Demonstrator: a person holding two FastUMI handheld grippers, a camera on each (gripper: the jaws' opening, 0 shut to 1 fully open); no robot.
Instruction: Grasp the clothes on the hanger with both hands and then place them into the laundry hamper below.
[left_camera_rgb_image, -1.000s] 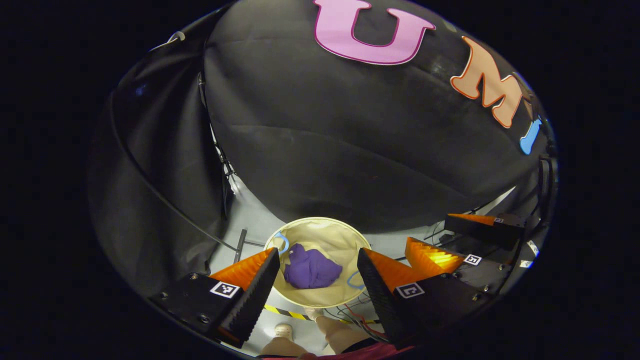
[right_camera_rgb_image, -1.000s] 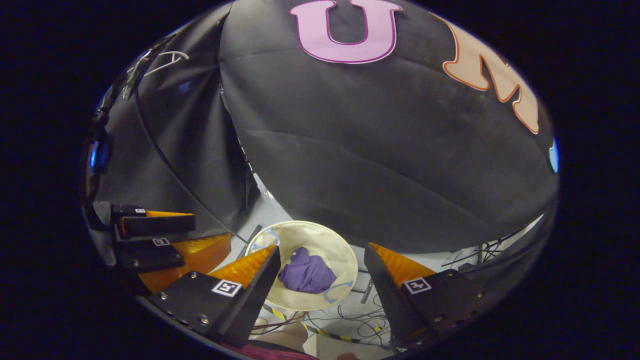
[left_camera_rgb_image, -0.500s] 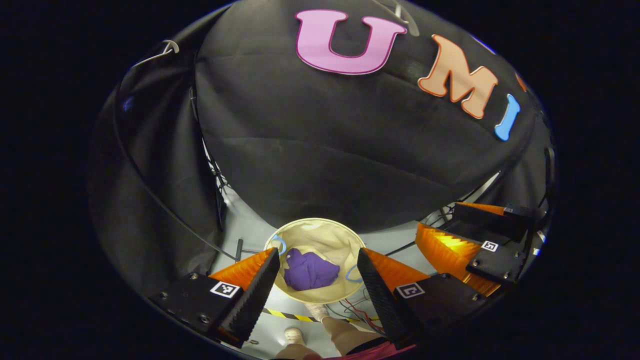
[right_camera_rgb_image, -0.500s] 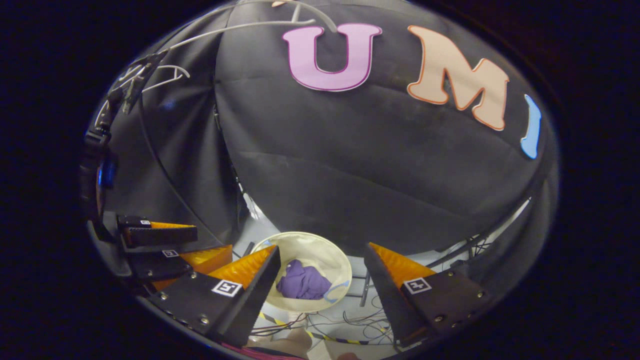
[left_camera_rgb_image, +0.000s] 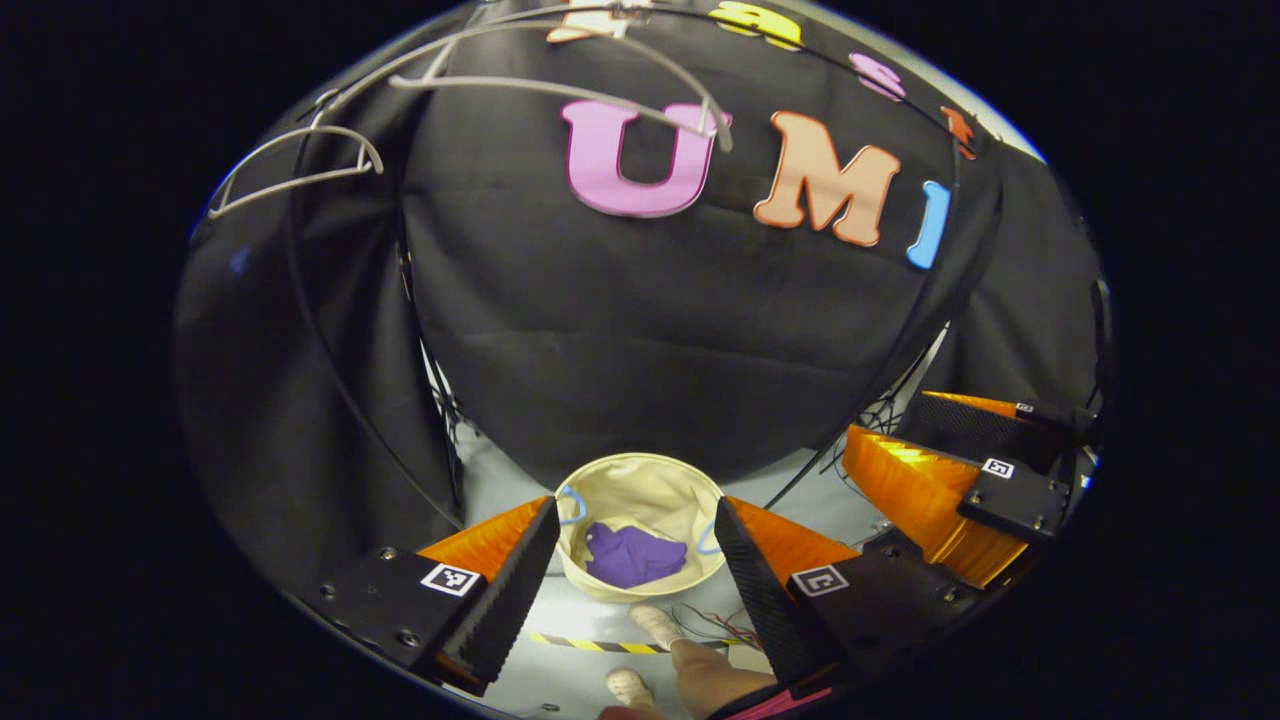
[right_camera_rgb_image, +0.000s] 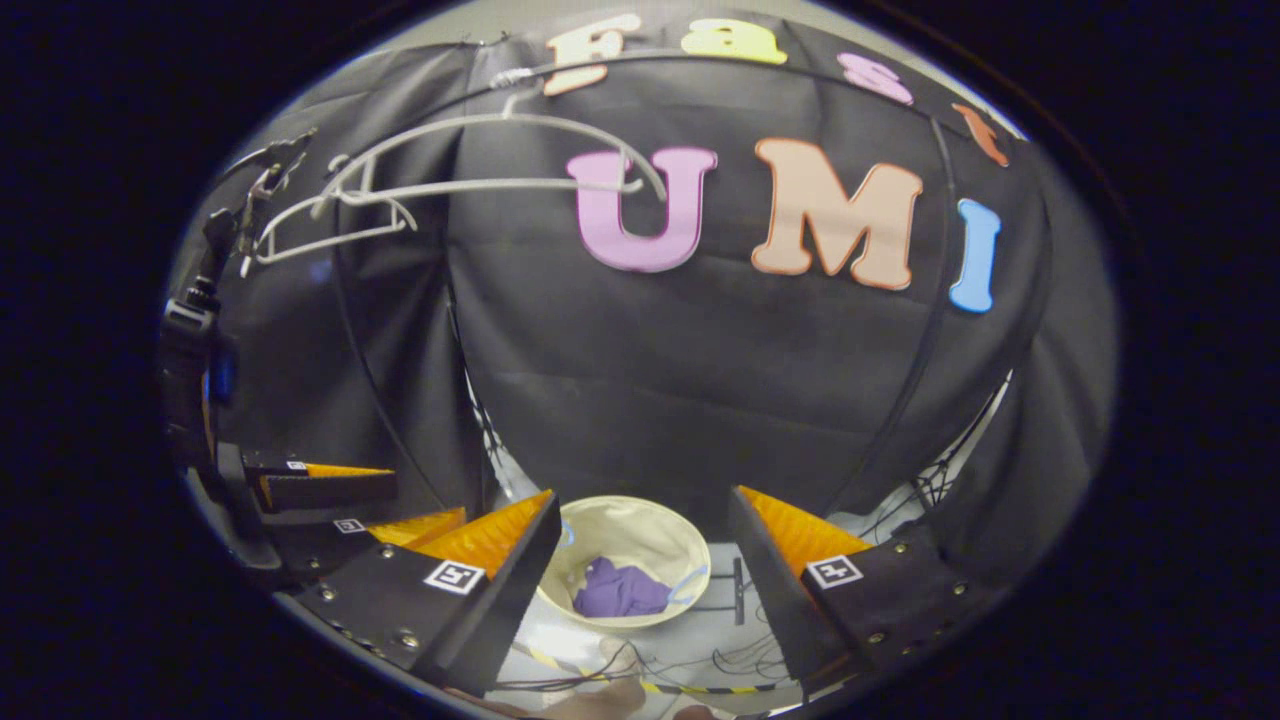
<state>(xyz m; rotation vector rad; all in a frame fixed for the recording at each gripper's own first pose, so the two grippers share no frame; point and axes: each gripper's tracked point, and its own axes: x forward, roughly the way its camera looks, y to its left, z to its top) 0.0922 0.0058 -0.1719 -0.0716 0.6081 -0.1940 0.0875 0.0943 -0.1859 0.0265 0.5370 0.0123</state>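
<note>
Purple garment lies crumpled in hamper; soft, light, graspable at any fold. Left gripper and right gripper both spread, empty.

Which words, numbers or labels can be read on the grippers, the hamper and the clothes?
left gripper: square marker, a black-and-white pattern, no readable text.
right gripper: another square marker, no readable text.
laundry hamper: none visible.
purple clothes: none visible.
</note>
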